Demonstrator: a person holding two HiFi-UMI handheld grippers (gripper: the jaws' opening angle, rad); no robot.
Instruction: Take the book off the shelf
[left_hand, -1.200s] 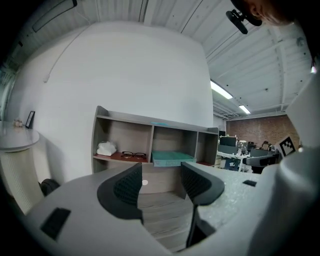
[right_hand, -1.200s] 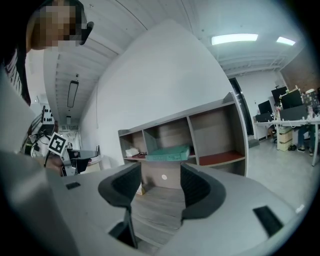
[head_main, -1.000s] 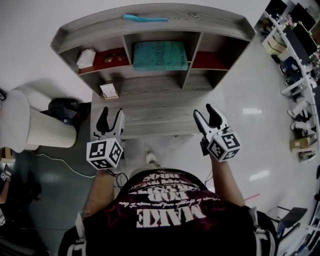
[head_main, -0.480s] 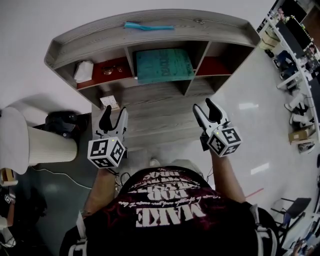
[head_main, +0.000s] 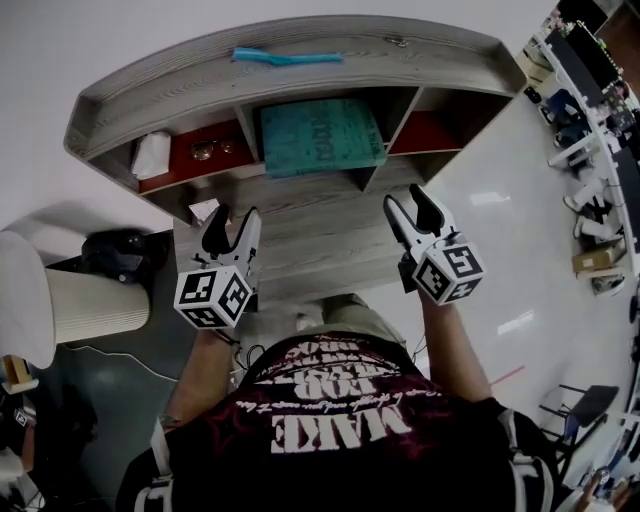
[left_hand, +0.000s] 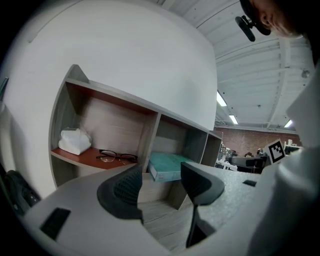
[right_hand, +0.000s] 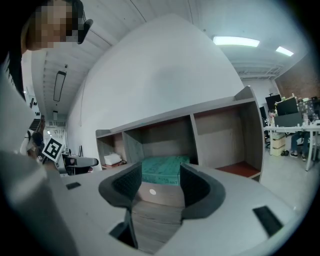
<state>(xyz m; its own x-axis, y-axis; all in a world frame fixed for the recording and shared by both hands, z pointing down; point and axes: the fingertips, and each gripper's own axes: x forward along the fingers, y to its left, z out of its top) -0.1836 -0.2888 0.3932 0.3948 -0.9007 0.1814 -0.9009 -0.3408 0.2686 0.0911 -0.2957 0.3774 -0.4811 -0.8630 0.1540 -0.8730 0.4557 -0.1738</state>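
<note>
I've got both grippers closer to the shelf (head_main: 420, 55) than a second ago. The left gripper (head_main: 232, 222) and right gripper (head_main: 405, 200) both have their jaws wide apart with nothing in them. The teal book (head_main: 320, 138) hasn't budged, lying flat in the middle cubby, with my right gripper pointed straight at it.

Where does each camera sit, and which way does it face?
Head view: on the head, steeply down at shelf; shows left gripper, right gripper, forearms.
Left gripper view: on that gripper, along its open jaws toward glasses, teal book.
Right gripper view: its open jaws frame the book.
All three share the book.
</note>
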